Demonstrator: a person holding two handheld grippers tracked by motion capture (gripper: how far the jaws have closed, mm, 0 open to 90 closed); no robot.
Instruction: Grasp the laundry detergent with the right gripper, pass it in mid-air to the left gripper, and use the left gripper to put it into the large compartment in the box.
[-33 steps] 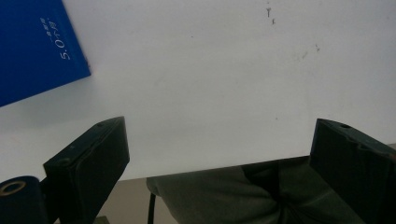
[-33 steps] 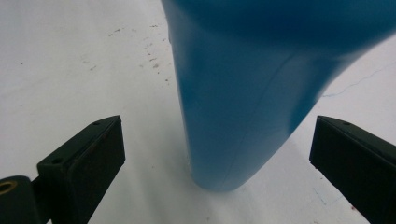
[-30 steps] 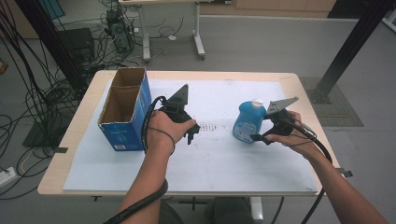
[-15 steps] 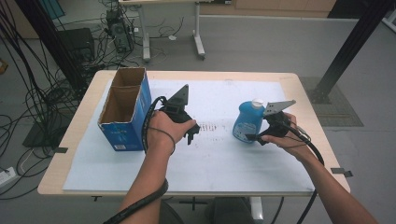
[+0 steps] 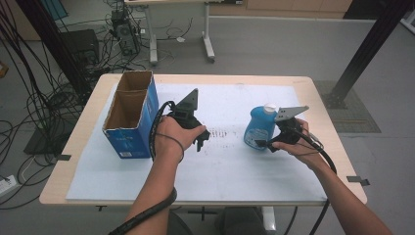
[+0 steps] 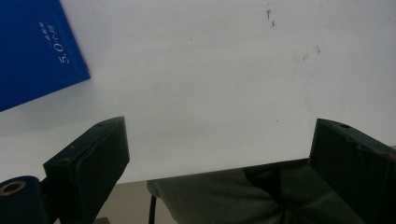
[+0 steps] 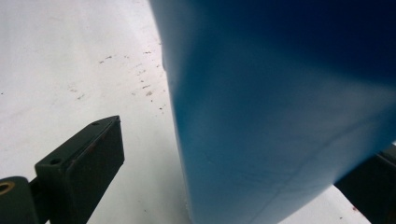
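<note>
A blue bottle [image 5: 258,128] with a white cap stands upright on the white sheet [image 5: 220,171], right of centre. My right gripper [image 5: 263,144] is open at its base; in the right gripper view the bottle [image 7: 280,93] sits between the jaws, with a gap on the left jaw's side. My left gripper [image 5: 201,140] hangs open over the middle of the sheet, nothing between its jaws [image 6: 219,154]. An open-topped blue cardboard box [image 5: 128,139] stands at the left; a corner of the box [image 6: 37,51] appears in the left gripper view.
The sheet covers most of the wooden table [image 5: 73,142]. Small dark marks [image 5: 225,132] speckle the sheet between the grippers. Cables, another desk's legs and a black post stand on the floor beyond the table.
My right gripper has slid left and down toward the bottle's base, so the bottle now sits between its jaws. The left gripper has stayed put.
</note>
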